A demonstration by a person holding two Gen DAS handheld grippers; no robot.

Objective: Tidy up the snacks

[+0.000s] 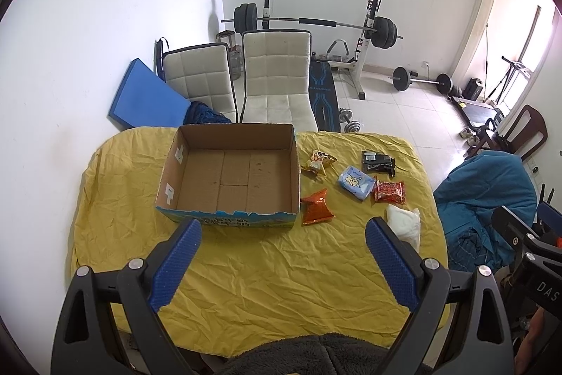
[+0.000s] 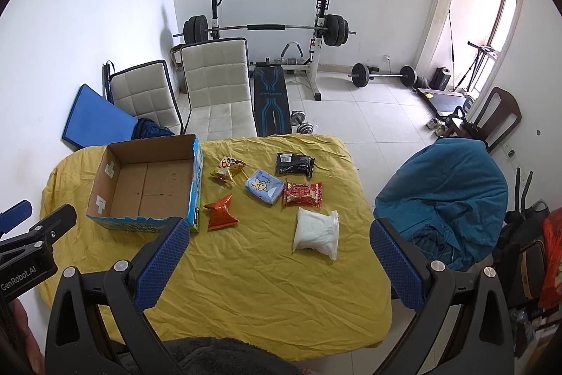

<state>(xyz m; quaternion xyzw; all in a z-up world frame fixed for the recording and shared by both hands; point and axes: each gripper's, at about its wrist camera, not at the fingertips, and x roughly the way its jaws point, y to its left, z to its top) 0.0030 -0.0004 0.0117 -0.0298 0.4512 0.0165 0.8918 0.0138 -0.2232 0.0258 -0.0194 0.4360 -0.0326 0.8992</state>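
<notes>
Both grippers, left (image 1: 282, 231) and right (image 2: 277, 232), hung spread wide and empty above the yellow cloth-covered table (image 2: 246, 287). Open brown cardboard box (image 2: 147, 185) sat empty at left (six packets beside it); nearest white pillow-shaped packet (image 2: 317, 233) best pinched across its short sides

Bright, even daylight in both views. Source: doorway (image 2: 481, 23) at upper right of frame, overexposed with pinkish glare. Shadows soft. Focus sharp at centre. Strong fisheye curvature; black vignette at corners. Soft grey shadow on white wall (image 1: 213, 20).
</notes>
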